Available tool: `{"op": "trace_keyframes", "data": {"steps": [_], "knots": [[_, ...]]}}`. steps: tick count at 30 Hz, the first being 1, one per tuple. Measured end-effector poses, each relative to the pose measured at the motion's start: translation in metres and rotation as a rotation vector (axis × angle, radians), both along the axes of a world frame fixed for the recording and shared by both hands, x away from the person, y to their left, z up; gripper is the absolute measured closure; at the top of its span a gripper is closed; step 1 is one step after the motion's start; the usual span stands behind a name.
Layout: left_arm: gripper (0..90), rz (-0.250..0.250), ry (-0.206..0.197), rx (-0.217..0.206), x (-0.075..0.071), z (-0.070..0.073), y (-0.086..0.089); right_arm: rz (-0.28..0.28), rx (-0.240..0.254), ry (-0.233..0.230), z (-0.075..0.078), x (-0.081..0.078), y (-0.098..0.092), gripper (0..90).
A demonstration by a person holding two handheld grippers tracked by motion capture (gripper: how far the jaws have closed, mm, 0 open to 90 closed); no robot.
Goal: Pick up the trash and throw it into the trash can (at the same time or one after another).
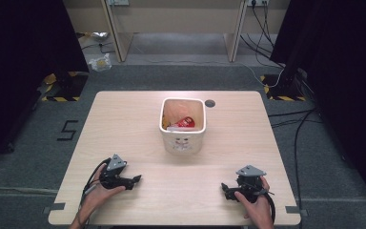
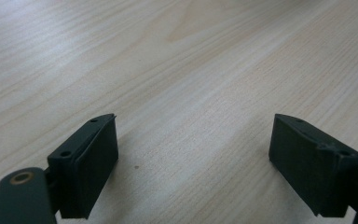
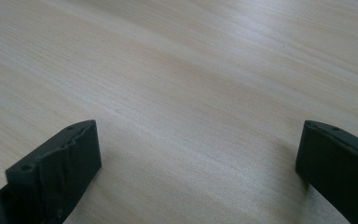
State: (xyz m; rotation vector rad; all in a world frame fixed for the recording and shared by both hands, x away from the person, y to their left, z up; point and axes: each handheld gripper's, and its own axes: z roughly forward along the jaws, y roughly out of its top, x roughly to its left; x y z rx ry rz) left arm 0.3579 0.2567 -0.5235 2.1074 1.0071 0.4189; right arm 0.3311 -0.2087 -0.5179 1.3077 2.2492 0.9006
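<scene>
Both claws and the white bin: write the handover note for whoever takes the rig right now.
Left claw: open, holding nothing, low over the near left of the table.
Right claw: open, holding nothing, low over the near right.
White bin: upright at the middle of the table, far from both claws. A red packet and something pale lie inside; what they are is too small to tell.
Done: things already lie in the bin and nothing loose lies on the tabletop.
Left: probably little, perhaps only a check of the bin.
</scene>
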Motion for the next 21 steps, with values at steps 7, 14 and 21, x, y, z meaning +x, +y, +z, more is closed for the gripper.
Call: {"op": "trace_keyframes", "data": {"steps": [7,14,21], "knots": [[14.3,0.000,-0.002,0.002,0.0000,-0.0003,-0.0004,0.001,-0.001,-0.001,0.0000,0.0001,-0.0001,0.2],[14.4,0.001,-0.002,0.002,0.0001,-0.0003,-0.0004,0.001,0.000,-0.003,-0.0001,0.0001,-0.0001,0.2],[14.4,0.002,-0.002,0.002,0.0001,-0.0003,-0.0004,0.001,-0.001,-0.002,0.0000,0.0001,-0.0002,0.2]]}}
